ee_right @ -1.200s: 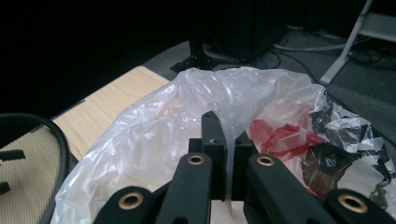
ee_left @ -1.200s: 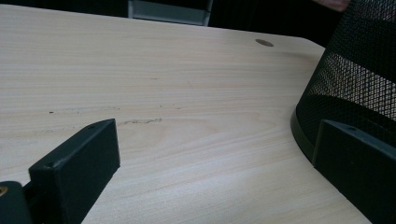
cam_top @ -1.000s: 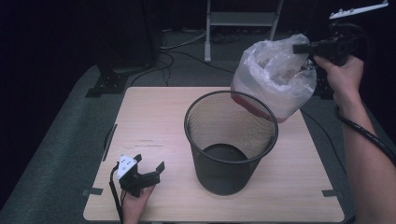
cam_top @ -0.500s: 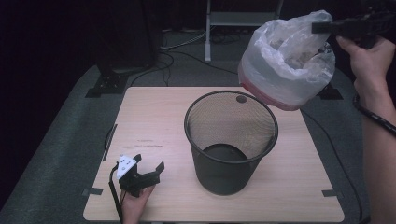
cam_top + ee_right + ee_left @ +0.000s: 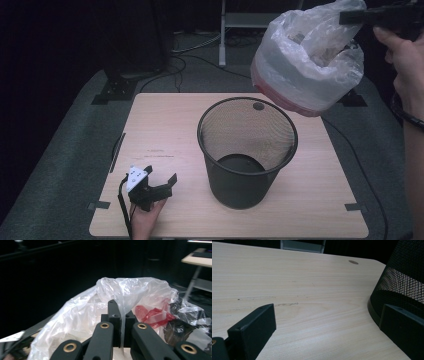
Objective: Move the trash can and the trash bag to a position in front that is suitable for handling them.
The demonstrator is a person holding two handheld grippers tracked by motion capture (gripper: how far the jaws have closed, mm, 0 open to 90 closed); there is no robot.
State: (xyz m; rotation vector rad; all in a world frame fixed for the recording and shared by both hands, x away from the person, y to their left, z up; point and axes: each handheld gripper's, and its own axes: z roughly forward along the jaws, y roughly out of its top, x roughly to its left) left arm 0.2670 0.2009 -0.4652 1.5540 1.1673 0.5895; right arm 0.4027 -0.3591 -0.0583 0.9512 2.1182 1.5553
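Observation:
A black mesh bin (image 5: 245,150) stands upright in the middle of the wooden table (image 5: 160,130). A clear plastic bag (image 5: 310,60) with crumpled rubbish and something red in its bottom hangs in the air above the bin's far right rim. My right gripper (image 5: 346,17) is shut on the bag's top edge. In the right gripper view the film of the bag (image 5: 125,295) is pinched in the right gripper (image 5: 121,315), with red scraps (image 5: 152,315) inside. My left gripper (image 5: 161,186) rests open near the table's front left edge. Between its wide-apart jaws, the left gripper (image 5: 324,322) holds nothing; the bin (image 5: 402,282) stands just to its right.
A dark carpeted floor surrounds the table. Cables and a metal stand (image 5: 222,30) lie behind it. A small round mark (image 5: 258,106) sits on the tabletop behind the bin. The person's right forearm (image 5: 412,150) runs along the right edge.
My right gripper has risen and drifted to the right with the bag, whose bottom has lifted off the bin's rim. The left gripper has stayed still.

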